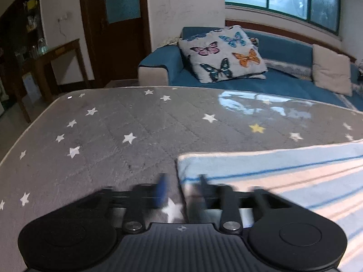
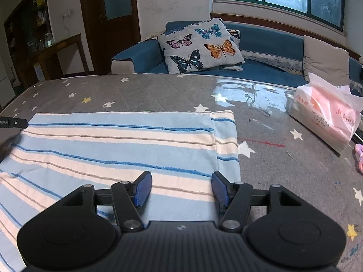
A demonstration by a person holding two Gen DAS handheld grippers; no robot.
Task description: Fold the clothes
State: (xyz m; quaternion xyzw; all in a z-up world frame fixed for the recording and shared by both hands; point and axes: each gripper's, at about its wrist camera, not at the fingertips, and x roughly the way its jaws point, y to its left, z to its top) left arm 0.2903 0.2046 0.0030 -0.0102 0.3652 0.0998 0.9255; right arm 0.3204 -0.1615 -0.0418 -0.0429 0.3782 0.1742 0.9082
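Observation:
A striped cloth in light blue, cream and dark blue (image 2: 118, 145) lies flat and folded on the grey star-print table cover (image 2: 158, 90). My right gripper (image 2: 181, 189) is open, its blue pads over the cloth's near right part. In the left wrist view the cloth (image 1: 283, 176) lies at right, with its left edge between the fingers of my left gripper (image 1: 182, 189). The left gripper is motion-blurred, with a gap between its fingers; it looks open. Its tip also shows at the left edge of the right wrist view (image 2: 13, 122).
A pink and white tissue pack (image 2: 326, 117) stands on the table at right, with a small pink object (image 2: 359, 156) near the right edge. Behind the table is a blue sofa (image 2: 267, 45) with a butterfly cushion (image 2: 199, 47). A wooden side table (image 1: 56, 54) stands at left.

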